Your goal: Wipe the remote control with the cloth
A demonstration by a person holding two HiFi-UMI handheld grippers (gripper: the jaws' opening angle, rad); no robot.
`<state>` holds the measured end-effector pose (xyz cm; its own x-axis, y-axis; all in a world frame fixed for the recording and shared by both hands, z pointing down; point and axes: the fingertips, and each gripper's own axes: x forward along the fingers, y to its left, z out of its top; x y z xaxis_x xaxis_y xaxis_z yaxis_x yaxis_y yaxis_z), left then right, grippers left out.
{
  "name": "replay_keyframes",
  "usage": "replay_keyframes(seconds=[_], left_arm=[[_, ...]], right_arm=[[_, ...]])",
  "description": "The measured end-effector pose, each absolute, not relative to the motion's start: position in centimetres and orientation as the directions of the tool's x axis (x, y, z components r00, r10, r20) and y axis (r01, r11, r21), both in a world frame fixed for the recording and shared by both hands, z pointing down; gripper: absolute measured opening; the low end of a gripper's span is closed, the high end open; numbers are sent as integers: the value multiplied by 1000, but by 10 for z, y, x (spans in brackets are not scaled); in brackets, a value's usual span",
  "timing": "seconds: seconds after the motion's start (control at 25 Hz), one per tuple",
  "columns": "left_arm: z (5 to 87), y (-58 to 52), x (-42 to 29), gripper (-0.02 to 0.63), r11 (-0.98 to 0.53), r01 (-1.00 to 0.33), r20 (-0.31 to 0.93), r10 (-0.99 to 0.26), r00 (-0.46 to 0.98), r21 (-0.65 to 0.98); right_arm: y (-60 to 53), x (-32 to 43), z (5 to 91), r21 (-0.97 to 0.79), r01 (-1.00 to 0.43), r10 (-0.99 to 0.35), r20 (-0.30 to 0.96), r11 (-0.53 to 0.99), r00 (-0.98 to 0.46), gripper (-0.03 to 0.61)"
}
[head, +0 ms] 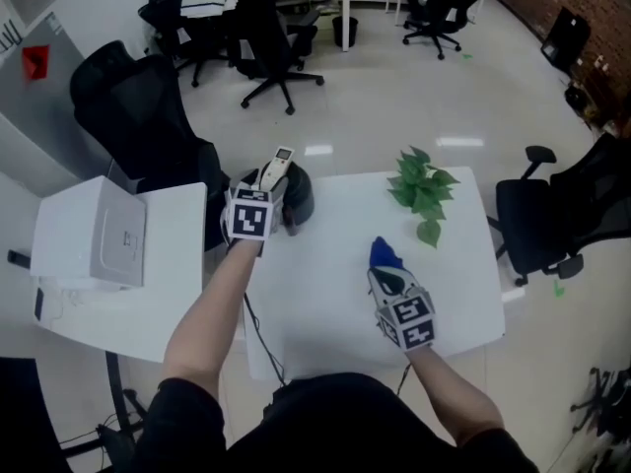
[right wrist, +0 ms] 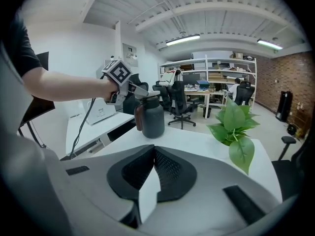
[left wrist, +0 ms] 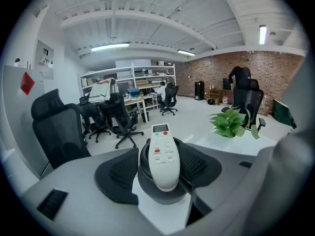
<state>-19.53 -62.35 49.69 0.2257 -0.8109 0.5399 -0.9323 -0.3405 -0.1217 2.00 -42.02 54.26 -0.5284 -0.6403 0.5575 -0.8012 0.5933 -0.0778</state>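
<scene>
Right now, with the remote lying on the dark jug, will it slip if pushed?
Probably: the remote only rests across the jug, overhanging its top. It looks like light, stiff plastic, so a small nudge could tip it.

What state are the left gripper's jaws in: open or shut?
Open: the left gripper's pads stand apart, clear of the remote control resting on the dark jug between them.

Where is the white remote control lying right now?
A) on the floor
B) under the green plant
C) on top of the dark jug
C: the left gripper view shows the remote control resting across the top of the dark jug.
</scene>
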Motion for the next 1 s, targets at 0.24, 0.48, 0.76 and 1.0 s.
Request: replay_keyframes(seconds=[0.24, 0.48, 0.76, 1.0], left_arm=[[497, -629, -191, 199, -367, -921, 517, -818, 254, -130], [484, -621, -187, 195, -382, -906, 477, -840, 257, -184], [444, -589, -183, 195, -380, -908, 375, -879, 295, -177], [415, -535, -165, 195, -408, -898, 295, -889, 350, -166]], right_arm=[[-439, 29, 554, -94, -818, -640, 576, 567, -509, 9], [-457, 50, 572, -66, -843, -658, 594, 533, -463, 9], [-459, 78, 617, -11, -849, -610, 691, 528, -388, 105], [-463, 92, 676, 58, -829, -528, 795, 556, -299, 250]])
